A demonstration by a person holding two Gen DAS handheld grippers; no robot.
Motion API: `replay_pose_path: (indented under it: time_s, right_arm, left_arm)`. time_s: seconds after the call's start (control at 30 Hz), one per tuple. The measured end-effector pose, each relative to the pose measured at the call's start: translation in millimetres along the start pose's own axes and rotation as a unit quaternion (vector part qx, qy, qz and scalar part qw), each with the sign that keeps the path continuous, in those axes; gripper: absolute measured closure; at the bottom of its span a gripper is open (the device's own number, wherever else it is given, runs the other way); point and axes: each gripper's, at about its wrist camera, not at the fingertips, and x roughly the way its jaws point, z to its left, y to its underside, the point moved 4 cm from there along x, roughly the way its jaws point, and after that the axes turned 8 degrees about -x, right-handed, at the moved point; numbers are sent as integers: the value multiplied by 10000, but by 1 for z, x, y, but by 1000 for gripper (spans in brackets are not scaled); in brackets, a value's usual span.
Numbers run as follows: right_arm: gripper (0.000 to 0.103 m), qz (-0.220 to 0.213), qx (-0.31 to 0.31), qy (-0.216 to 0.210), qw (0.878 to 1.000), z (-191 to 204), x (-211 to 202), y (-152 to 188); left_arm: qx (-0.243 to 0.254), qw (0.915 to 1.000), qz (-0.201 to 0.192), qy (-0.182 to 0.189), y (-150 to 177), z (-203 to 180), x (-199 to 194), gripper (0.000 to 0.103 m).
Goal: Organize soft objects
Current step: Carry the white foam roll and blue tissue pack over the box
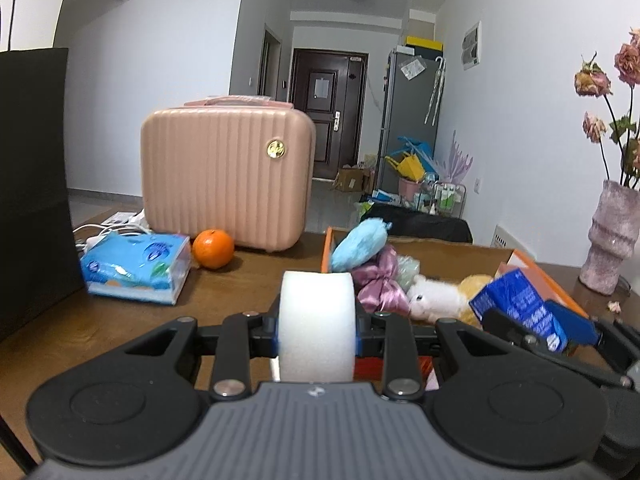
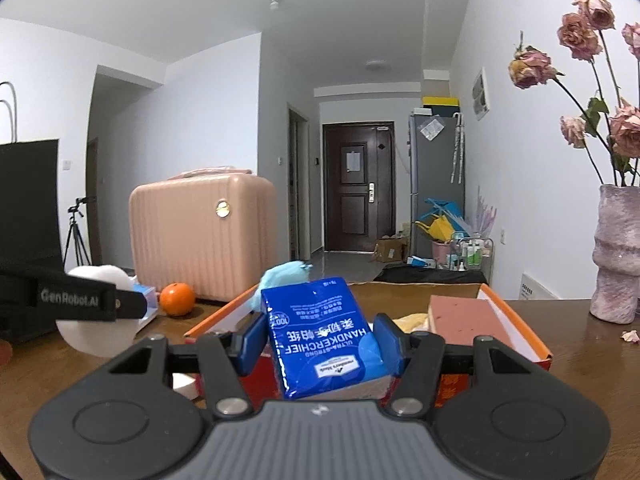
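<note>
My left gripper (image 1: 318, 334) is shut on a white foam sponge (image 1: 318, 312), held above the brown table just short of the orange-rimmed cardboard box (image 1: 325, 250). In the box lie a light blue plush (image 1: 360, 244), a pink satin cloth (image 1: 380, 282) and a white and yellow plush toy (image 1: 436, 300). My right gripper (image 2: 320, 340) is shut on a blue handkerchief pack (image 2: 324, 332), over the near edge of the box (image 2: 520, 328). A pink sponge block (image 2: 456, 316) rests in the box's right side. In the right wrist view the left gripper (image 2: 120, 304) and its sponge (image 2: 94, 332) show at the left.
Left of the box on the table are a blue tissue pack (image 1: 136, 270), an orange (image 1: 213, 248) and a pink hard case (image 1: 228, 176). A black bag (image 1: 32, 184) stands at the far left. At the right stands a pink vase (image 2: 616, 256) of dried roses.
</note>
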Motion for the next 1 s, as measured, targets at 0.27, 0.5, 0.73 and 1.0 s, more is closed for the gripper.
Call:
replay_pose_path:
  time_s: [0.27,0.5,0.73,1.0]
  right_arm:
    - [46,-183,39,219,9996,-19,5,-7]
    - [46,-266,128,464,9985,-39,15,-12]
    - [46,-277,191,661,9972,-53,30,-12]
    - [46,-316,293,894,9951,-71,53,-13]
  left_arm:
    - [-108,9997,-71,218,-12,-26,18,73]
    - [-138,9993,-90,350,-20,-45,39,73]
    - [-129,9986,-88,501,-25,-61,63,73]
    - [-34,9980,-29,635,-26,-74,91,73]
